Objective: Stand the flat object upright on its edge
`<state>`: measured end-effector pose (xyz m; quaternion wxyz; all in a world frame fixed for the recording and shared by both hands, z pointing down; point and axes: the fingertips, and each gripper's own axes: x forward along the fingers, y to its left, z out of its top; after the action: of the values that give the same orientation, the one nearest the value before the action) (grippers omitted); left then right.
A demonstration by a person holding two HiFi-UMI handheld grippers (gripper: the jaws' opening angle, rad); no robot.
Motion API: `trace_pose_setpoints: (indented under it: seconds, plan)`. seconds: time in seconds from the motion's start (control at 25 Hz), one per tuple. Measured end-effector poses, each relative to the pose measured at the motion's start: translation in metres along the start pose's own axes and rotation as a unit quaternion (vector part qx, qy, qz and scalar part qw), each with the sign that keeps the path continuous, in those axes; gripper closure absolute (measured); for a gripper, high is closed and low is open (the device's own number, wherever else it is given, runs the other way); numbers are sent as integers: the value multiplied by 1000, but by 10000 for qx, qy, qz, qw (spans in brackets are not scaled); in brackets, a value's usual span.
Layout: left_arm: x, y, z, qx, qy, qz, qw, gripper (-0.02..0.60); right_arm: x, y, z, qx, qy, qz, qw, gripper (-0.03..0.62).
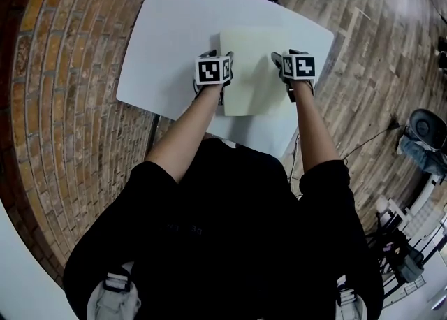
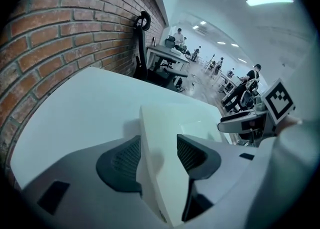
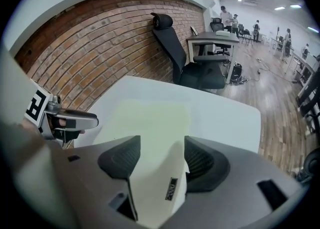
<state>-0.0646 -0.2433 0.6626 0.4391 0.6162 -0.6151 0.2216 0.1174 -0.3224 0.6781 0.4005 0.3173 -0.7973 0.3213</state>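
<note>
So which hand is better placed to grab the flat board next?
Left, but only barely: the board's edge runs right between the left gripper's open jaws. The right gripper straddles the opposite edge too, so both look ready.

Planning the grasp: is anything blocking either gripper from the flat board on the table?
Nothing visible. The board is alone on the table, its side edges between the open jaws of the left gripper and right gripper.

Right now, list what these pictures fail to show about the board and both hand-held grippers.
- Head view: the board's side edges, partly under the left hand-held gripper and right hand-held gripper.
- Right gripper view: the label's print, too small.
- Left gripper view: the board's near end, cut off by the gripper's body.
</note>
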Motion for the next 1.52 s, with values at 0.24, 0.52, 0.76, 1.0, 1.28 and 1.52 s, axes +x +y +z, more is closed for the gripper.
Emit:
trace_pose_setpoints:
  seconds: [0.24,0.52,0.76,1.0,1.28,1.52]
  plan:
    - [15,6,-7,-250,312,60,9992,345,15,-11,-3,94,383,-56,9992,273]
    - [24,4,-10,-256,534,51,9982,344,28,-16,-8,416,751,115,9962,272]
    - [31,5,-14,-221,653,47,9976,345,35,-13,-12,641,919,411,9929,299]
    - [36,5,-16,-231,664,-20,9975,354,39,-13,-13,610,1057,486,9913,296]
    - [37,5,-17,-285,550,-35,9981,355,41,-13,-14,665,996,532,9914,292]
    - [35,3,-15,-378,605,-23,9975,359,37,-12,-13,772,763,460,9930,310]
